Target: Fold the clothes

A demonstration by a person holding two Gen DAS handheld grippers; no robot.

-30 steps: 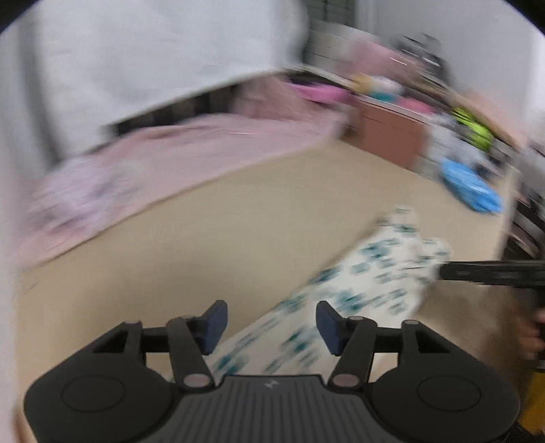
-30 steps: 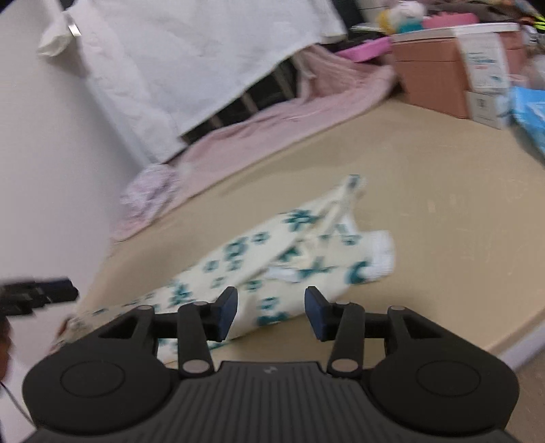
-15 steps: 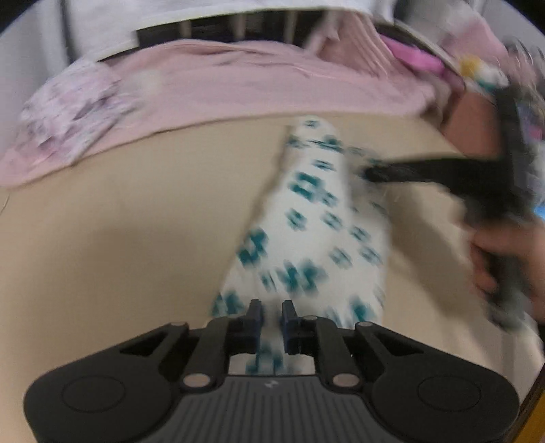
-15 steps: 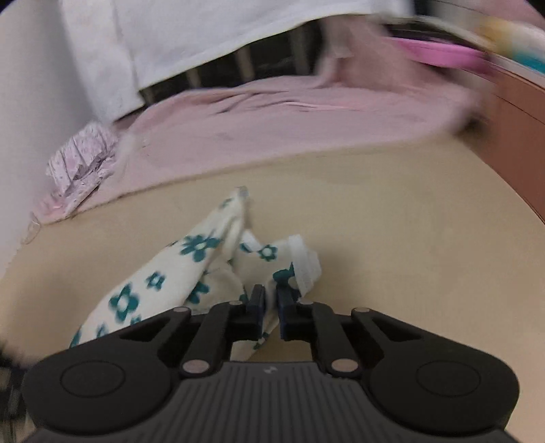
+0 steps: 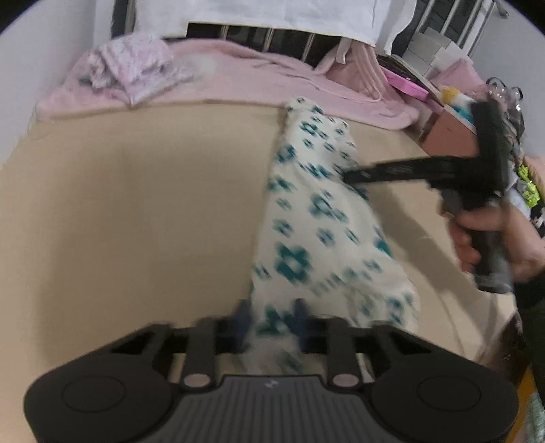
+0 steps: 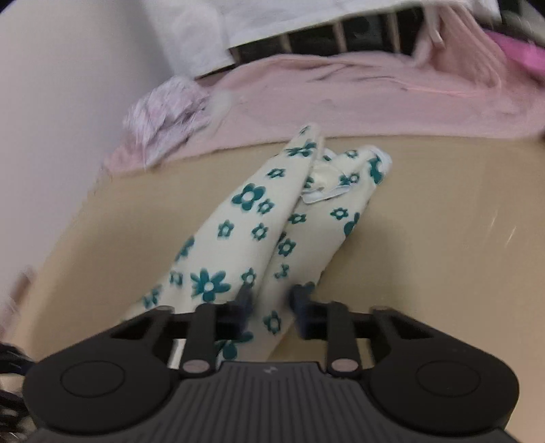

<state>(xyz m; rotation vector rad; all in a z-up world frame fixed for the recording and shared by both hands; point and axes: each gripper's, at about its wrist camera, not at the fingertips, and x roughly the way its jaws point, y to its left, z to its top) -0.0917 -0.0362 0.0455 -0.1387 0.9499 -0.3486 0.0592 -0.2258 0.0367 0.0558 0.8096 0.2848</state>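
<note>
Floral garment stretched across a beige table

The left gripper [image 5: 270,315] pinches the floral garment [image 5: 320,218] at its near end; the right gripper [image 6: 270,300] is opening around the cloth; pink blanket [image 5: 238,78] lies along the table [image 5: 136,204] far edge

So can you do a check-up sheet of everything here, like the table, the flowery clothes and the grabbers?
Surface: tan tabletop, bare where visible.
Job's things: flowered garment, lying long and rumpled, not yet folded.
Clutter: pink blanket along the far edge; crumpled patterned cloth on it; pink box at the far right.
Grippers: left gripper pinches the garment's near end; right gripper has cloth between its jaws, which are opening.
Cables: nothing seen.
Surroundings: pale wall; white sheet hanging over dark rails.
</note>
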